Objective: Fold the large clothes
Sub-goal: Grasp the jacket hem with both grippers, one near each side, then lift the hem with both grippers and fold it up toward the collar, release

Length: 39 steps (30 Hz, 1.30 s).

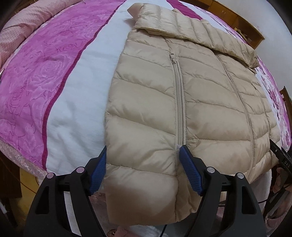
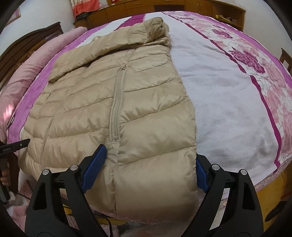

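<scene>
Left gripper (image 1: 142, 171): lowest part of the left wrist view; jaws spread wide, released. The blue pads straddle the hem of the jacket without pinching it.
Left gripper pads (image 1: 189, 173): one sits at the jacket's left side edge, the other just beside the bottom end of the zipper; whether either touches the cloth cannot be told.
Right gripper (image 2: 149, 169): lowest part of the right wrist view; jaws likewise wide apart, released, hem panel lying between them.
Right gripper pads (image 2: 94, 167): the left pad sits beside the zipper's lower end, the right pad at the jacket's right side edge, partly hidden behind the cloth.
Jacket (image 1: 182, 102): beige quilted puffer, lying flat, front up, centre of both views. Its hem hangs over the near edge of the bed, toward the grippers.
Zipper (image 1: 179, 102): closed, running from the hem up the middle of the frame toward the collar.
Sleeve (image 2: 87, 54): folded across the chest, upper left of the right wrist view.
Hood or collar (image 2: 157, 31): bunched at the far end, top centre.
Bed cover (image 2: 228, 102): white middle band under the jacket, pink and magenta rose print at the sides.
Furniture (image 2: 182, 7): wooden cabinets along the top of the frame, well beyond the bed.
</scene>
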{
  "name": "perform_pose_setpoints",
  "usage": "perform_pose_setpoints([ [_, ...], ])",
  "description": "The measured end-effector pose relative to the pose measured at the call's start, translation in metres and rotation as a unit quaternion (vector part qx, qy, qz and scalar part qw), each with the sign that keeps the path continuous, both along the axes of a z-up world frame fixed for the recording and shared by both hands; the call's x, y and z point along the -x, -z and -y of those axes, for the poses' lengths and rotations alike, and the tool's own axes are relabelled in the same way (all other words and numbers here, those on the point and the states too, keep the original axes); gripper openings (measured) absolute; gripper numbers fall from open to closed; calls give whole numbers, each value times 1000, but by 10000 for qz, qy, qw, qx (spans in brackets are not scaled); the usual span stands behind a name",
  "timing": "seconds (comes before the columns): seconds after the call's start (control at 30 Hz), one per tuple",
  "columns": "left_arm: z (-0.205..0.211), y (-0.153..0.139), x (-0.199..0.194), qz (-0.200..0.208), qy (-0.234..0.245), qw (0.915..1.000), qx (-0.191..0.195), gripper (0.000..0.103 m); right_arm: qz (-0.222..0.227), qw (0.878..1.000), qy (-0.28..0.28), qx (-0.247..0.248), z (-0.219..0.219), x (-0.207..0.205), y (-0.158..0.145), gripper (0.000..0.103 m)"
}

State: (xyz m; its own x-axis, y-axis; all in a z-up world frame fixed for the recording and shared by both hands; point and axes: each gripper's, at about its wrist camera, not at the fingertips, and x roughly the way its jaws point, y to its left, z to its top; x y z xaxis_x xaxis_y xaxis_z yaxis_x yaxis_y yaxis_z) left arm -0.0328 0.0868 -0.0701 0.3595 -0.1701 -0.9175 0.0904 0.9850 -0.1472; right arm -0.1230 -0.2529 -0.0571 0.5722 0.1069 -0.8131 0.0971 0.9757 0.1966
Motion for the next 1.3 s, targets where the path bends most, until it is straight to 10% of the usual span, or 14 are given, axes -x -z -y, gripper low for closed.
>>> perform_pose_setpoints([
  [0.4, 21, 3, 1, 47, 463, 9986, 237, 74, 63, 9998, -199, -21, -10, 2, -5, 55],
  [0.63, 29, -9, 1, 224, 593, 9978, 190, 27, 272, 9993, -85, -257, -6, 9, -17, 26],
  [1.3, -3, -66, 29, 578, 709, 9955, 247, 16, 798, 9956, -365, -338, -19, 41, -72, 15],
])
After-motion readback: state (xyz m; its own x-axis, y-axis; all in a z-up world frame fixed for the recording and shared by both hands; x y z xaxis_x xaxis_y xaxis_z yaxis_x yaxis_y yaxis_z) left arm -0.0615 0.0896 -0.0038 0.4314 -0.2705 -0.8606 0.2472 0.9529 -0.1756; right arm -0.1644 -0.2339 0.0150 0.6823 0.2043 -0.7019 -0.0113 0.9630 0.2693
